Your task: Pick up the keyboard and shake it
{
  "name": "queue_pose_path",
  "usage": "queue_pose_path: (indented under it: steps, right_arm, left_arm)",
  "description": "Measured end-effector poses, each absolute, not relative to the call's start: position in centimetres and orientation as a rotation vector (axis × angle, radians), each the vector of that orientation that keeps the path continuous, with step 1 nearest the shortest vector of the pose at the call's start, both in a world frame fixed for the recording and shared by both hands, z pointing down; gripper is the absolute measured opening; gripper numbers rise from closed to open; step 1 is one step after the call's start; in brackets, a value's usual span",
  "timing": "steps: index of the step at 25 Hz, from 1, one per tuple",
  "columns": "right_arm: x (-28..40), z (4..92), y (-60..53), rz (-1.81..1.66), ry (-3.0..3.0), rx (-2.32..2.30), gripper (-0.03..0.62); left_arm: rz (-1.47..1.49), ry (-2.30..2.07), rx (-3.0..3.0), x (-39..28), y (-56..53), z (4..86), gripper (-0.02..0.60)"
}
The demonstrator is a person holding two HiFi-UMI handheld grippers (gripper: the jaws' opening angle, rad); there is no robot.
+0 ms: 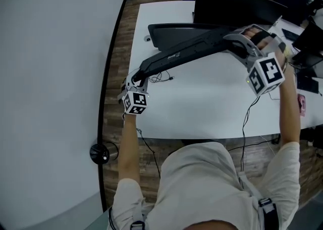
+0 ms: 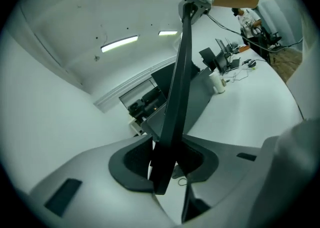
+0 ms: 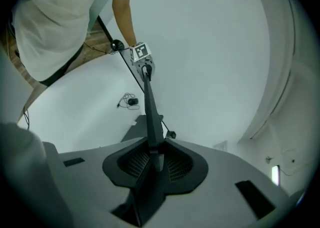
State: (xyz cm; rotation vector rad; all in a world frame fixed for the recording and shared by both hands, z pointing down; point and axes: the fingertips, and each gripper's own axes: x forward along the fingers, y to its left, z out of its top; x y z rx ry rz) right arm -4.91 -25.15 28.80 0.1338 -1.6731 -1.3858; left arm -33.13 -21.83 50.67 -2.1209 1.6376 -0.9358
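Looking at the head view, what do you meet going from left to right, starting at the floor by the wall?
Black disc on the floor → left hand-held gripper → keyboard, clamped at both ends → right hand-held gripper.

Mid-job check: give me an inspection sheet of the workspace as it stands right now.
Surface: white table.
Job's things: keyboard held in the air, tilted, left end lower.
Clutter: monitor at the far edge; dark pad below the keyboard.
Grippers: left tool shut on the keyboard's left end; right tool shut on its right end.
Cables: small coil on the table; one cable over the near edge.
Surroundings: wood floor, white wall at left.
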Motion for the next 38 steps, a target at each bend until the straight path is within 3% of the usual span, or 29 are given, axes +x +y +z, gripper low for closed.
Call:
queue_pose_path:
  steps: [7,21,31,38]
  right_arm:
    - [-2.6,31.2,-24.9,-1.46,-1.796,0.463,0.12]
    - [2.7,41.4,-20.9,-1.182,-2.083,0.936,0.117]
    - [6.3,48.1,-17.3,-0.981,-2.197,1.161,0.117]
    - [11.0,44.4,-18.8,-1.02,-2.122,1.084,0.124]
  left_arm:
    - [-1.167,1.468,-1.774,-35.9,-21.2,42.3,0.132]
    - [-1.43,0.975,-1.427,-30.8,-22.0,33.0,0.132]
    - [-1.51,0.779,-1.3,-24.3,-21.0,32.2,0.132]
    - [-1.391,0.98,-1.436,-22.5,-18.0,35.4,0.138]
